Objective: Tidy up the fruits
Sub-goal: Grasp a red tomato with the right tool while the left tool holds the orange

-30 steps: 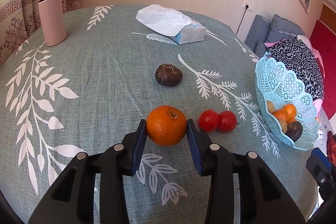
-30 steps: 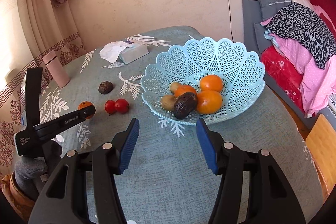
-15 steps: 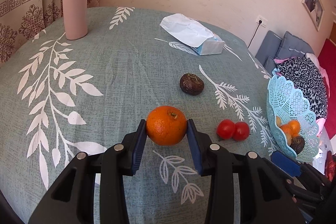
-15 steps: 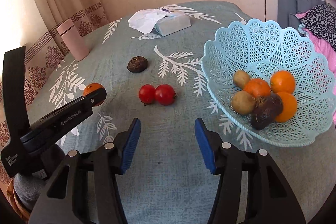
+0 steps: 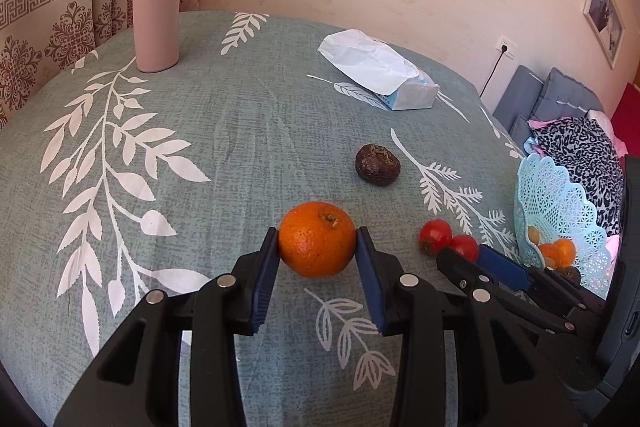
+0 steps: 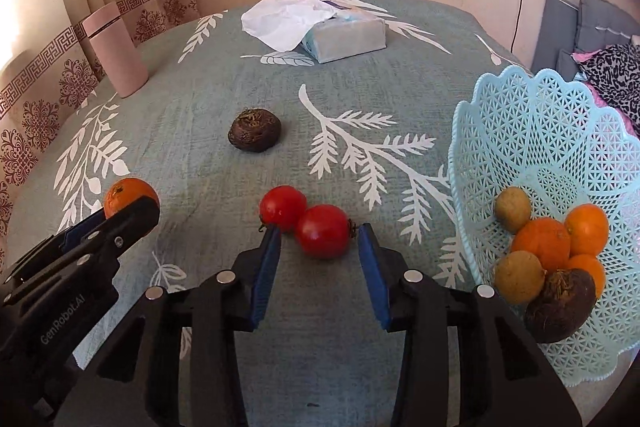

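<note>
Your left gripper (image 5: 317, 255) is clamped on the orange (image 5: 317, 239), both pads pressed to its sides, as it was a second ago. What has changed is your right gripper (image 6: 319, 243): a second ago it faced the basket (image 6: 532, 131) from well back; now its fingers stand open around the nearer of the two tomatoes (image 6: 323, 231), not yet squeezing it. The second tomato (image 6: 282, 207) touches the first on the side away from the basket, so closing may nudge it. That points to one fruit per hand for a single trip to the basket.

The dark fruit (image 6: 254, 135) lies farther from the basket than the tomatoes, untouched. Already in the basket are oranges, two yellowish fruits and one dark one. Beyond lies the grey-green leaf-print tablecloth (image 5: 168, 131), with a tissue box (image 6: 344, 35) and a pink flask (image 5: 157, 11) near the curtain, and a sofa piled with clothes behind the basket.
</note>
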Demonstrator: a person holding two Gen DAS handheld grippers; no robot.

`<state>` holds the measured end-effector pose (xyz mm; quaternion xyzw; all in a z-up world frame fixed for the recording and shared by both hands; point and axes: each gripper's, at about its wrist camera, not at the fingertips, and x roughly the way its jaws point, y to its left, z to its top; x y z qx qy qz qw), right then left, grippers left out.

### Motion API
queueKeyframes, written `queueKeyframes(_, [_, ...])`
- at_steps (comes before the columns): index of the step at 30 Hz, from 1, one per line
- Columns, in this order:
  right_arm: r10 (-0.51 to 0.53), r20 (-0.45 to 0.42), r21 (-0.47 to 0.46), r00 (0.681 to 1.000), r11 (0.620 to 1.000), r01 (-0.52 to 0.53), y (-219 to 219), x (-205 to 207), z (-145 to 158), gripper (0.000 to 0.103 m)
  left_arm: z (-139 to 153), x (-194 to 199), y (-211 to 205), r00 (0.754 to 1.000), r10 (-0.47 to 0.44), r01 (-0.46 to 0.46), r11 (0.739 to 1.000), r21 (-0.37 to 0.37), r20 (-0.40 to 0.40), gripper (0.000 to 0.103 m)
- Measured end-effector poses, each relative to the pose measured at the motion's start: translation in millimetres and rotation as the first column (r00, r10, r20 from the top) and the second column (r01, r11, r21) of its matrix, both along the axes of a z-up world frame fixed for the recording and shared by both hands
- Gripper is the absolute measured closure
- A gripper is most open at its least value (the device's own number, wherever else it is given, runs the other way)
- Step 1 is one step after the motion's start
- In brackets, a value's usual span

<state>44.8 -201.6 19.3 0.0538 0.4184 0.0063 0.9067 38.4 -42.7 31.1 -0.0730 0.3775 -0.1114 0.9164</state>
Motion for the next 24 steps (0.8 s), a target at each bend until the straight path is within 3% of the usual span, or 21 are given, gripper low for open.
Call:
queueKeyframes(4, [0.002, -0.020, 0.006, 1.000, 1.000, -0.002, -0.1, 5.8, -5.4, 0.072, 0.1, -0.3, -0.1, 1.000, 0.001, -0.001, 1.000, 0.001, 0.002, 0.064])
queueKeyframes(16, [0.015, 0.049, 0.041, 0.999, 0.999, -0.017, 2.4, -20.5, 18.3, 0.073, 0.3, -1.9, -1.2, 1.000, -0.004, 0.004, 1.000, 0.004, 0.008, 0.064])
queueKeyframes(24, [-0.053, 0.124, 0.065, 0.991, 0.997, 0.045, -19.4, -47.2, 45.1, 0.073, 1.7, -4.0, -3.7, 1.000, -0.007, 0.007, 1.000, 0.011, 0.018, 0.064])
